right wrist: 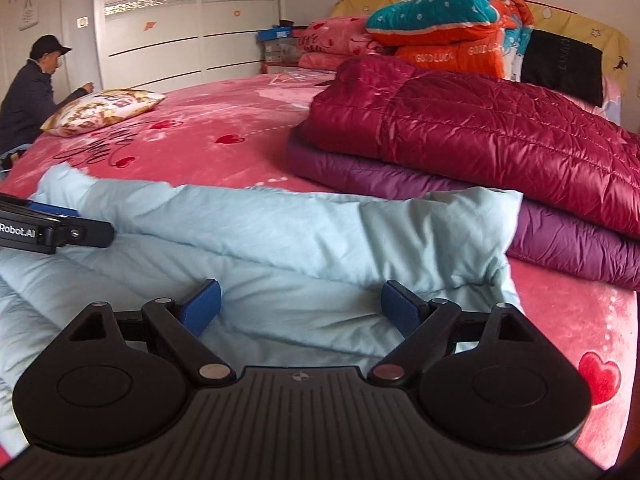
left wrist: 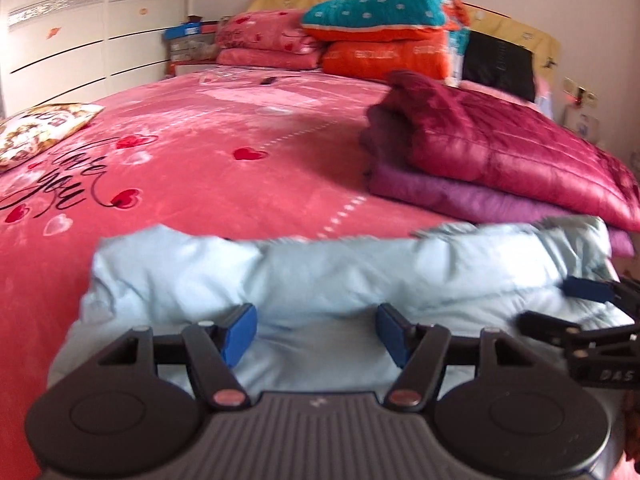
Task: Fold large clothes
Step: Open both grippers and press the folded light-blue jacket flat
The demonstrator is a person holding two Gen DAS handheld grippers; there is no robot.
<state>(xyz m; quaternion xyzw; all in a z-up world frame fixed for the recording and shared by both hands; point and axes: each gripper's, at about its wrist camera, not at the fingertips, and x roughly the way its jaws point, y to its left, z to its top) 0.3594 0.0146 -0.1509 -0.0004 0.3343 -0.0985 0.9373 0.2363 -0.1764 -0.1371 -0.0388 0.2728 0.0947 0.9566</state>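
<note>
We hold the left gripper (left wrist: 316, 330) and right gripper (right wrist: 300, 308) level over the pale blue jacket (right wrist: 280, 232) on the bed (left wrist: 200, 152), jaws spread wide, gripping nothing.

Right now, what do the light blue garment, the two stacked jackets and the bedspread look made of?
Light blue garment: matte, padded woven fabric, softly creased; possibly cotton shell.
Dark red jacket on purple jacket: glossy quilted shell with stitched channels, likely nylon or polyester puffer.
Bedspread: plush, fleece-like pile with printed hearts.
</note>
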